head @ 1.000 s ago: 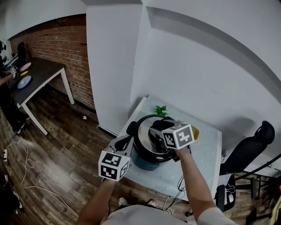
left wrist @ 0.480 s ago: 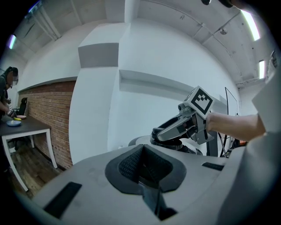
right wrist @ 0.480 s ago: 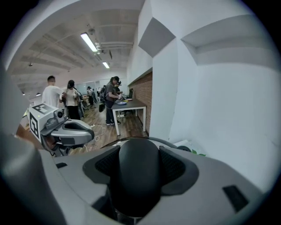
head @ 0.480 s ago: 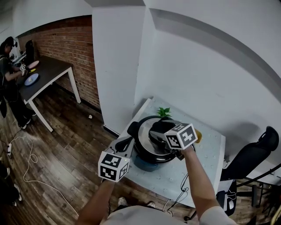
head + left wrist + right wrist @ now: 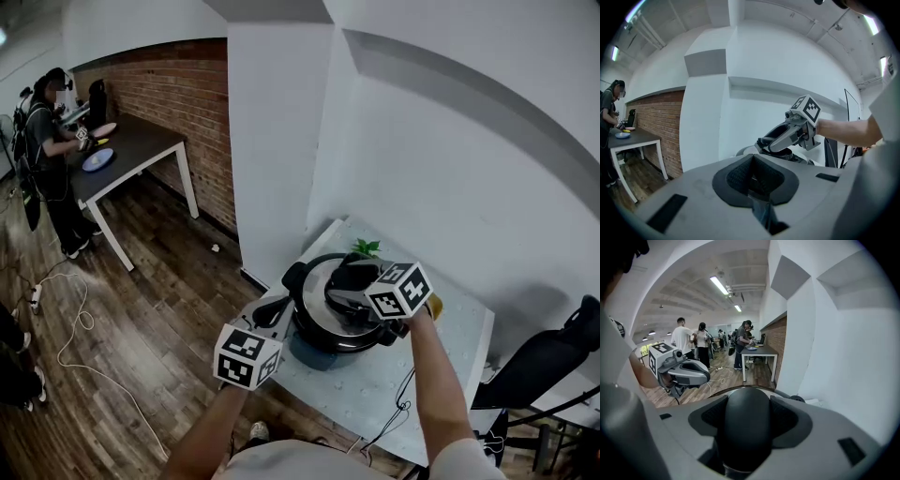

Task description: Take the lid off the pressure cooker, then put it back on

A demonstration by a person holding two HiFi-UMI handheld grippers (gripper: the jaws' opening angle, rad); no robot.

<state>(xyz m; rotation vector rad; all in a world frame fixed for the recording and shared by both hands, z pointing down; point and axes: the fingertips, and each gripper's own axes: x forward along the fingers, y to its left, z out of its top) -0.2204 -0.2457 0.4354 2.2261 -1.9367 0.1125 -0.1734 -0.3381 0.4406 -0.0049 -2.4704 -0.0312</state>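
Lid handle [image 5: 743, 420] clamped between right gripper [image 5: 343, 284] jaws; left gripper [image 5: 278, 310] alongside

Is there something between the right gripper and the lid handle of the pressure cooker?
Nothing visible stands between them. The right gripper is shut on the black lid handle, which fills the space between its jaws. The left gripper is off to the side of the pressure cooker.

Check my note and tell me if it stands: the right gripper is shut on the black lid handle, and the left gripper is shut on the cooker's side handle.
One part is wrong. The left gripper grips nothing: the left gripper view shows its jaws together and empty, with the pressure cooker beyond them. The right gripper is indeed shut on the black lid handle.
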